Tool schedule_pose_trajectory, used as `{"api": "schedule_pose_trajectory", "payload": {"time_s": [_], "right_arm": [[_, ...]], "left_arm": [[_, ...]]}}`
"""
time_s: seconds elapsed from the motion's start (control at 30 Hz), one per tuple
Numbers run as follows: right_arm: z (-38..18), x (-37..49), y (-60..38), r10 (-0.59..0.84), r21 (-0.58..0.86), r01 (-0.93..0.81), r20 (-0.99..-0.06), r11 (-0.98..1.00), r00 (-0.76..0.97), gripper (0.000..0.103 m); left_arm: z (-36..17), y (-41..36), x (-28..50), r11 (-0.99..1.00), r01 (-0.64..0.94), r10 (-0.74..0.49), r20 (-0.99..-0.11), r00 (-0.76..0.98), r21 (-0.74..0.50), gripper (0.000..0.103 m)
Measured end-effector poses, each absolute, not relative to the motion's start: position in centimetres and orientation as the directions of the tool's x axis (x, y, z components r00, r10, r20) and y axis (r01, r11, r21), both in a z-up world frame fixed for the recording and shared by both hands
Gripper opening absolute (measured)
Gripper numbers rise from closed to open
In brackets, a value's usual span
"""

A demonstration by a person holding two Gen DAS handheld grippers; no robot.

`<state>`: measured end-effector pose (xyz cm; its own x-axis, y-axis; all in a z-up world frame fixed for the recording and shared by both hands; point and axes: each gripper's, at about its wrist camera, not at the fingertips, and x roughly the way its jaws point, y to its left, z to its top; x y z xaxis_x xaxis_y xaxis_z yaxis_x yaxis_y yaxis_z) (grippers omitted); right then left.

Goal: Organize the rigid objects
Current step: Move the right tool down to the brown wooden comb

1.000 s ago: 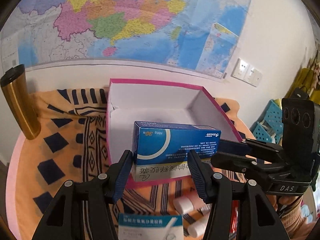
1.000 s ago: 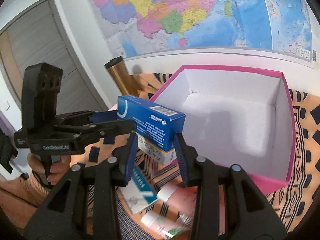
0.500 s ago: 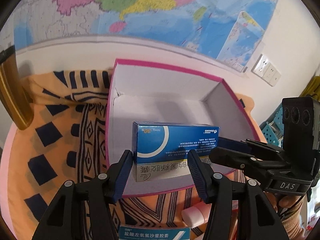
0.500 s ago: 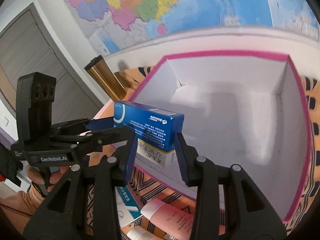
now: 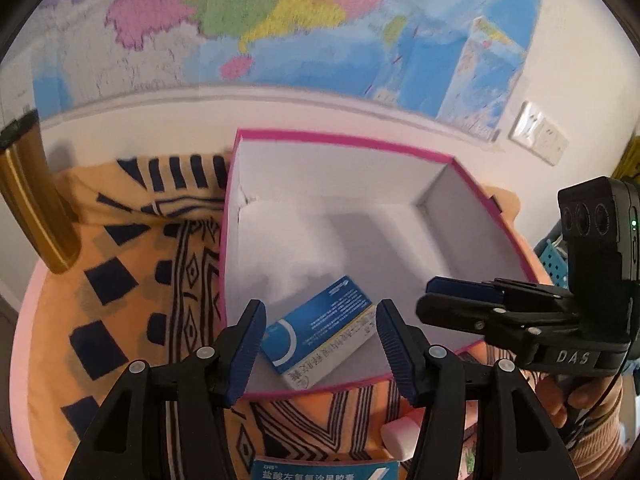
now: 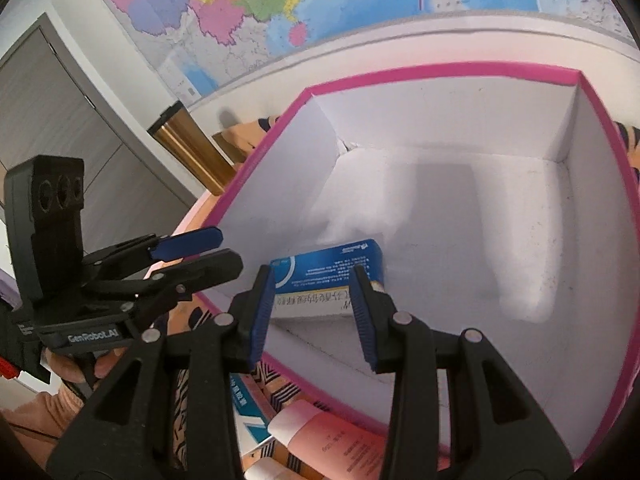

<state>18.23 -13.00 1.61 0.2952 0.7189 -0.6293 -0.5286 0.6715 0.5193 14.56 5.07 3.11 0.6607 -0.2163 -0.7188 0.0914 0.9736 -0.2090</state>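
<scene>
A: Left gripper (image 5: 320,344), jaws opening, pads clear of the blue medicine carton (image 5: 318,330) seen between them. Carton down on the floor of the pink-rimmed box (image 5: 344,142), askew, by the box's near wall.

B: Right gripper (image 6: 314,312) from its own camera: blue pads either side of the same carton (image 6: 328,276), jaws partly apart. Contact or gap — cannot tell here.

A: Left view settles it: right gripper (image 5: 438,298) off to the side of the carton, over the box's right part, nothing between its fingers.

B: Seen only here: left gripper (image 6: 208,250) side-on, at the box's left rim (image 6: 256,160), held by a hand (image 6: 84,364).

A: Outside the box, on the patterned cloth (image 5: 120,280): gold tumbler (image 5: 34,208) to its left, another blue-and-white carton (image 5: 324,470) in front of its near wall.

B: Also in front of that wall: a pink tube (image 6: 332,436).
</scene>
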Motion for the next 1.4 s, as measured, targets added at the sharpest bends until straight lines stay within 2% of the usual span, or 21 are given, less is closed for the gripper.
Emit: {"api": "schedule_pose_trajectory", "payload": {"time_s": [0.23,0.3,0.47,0.7,1.1,1.2,1.27,1.4], "right_arm": [[4.7,14.0,-16.0,0.755,0.503,-0.580,-0.551,0.640,0.355,0.044],[5.7,12.4,-17.1,0.754,0.484,-0.592,-0.533,0.644,0.384,0.049],[5.7,8.1,-20.1,0.756,0.478,-0.595,-0.509,0.646,0.412,0.050],[1.7,2.9,-22.0,0.700,0.466,-0.547,-0.614,0.695,0.366,0.050],[-2.1,1.2,-20.3,0.611,0.417,-0.495,-0.716,0.762,0.337,0.049],[-2.5,1.3,-20.0,0.612,0.425,-0.486,-0.716,0.764,0.336,0.049],[-2.6,1.4,-19.7,0.607,0.421,-0.483,-0.720,0.768,0.336,0.049],[-2.9,1.3,-19.0,0.596,0.409,-0.484,-0.729,0.774,0.338,0.049]], "left_arm": [[5.2,4.4,9.7,0.963,0.176,-0.264,-0.609,0.748,-0.202,0.074],[5.4,4.0,8.2,0.955,0.209,-0.294,-0.585,0.756,-0.211,0.075],[4.3,2.5,4.8,0.929,0.297,-0.370,-0.577,0.728,-0.221,0.076],[1.5,-0.1,1.7,0.875,0.405,-0.477,-0.610,0.633,-0.265,0.076],[-2.4,-4.5,-0.6,0.818,0.498,-0.537,-0.692,0.483,-0.288,0.075],[-3.2,-5.7,-0.7,0.808,0.515,-0.542,-0.704,0.459,-0.287,0.070],[-3.9,-6.2,-0.4,0.808,0.514,-0.536,-0.720,0.442,-0.286,0.056],[-5.2,-6.9,0.1,0.814,0.507,-0.519,-0.746,0.418,-0.282,0.040]]}}
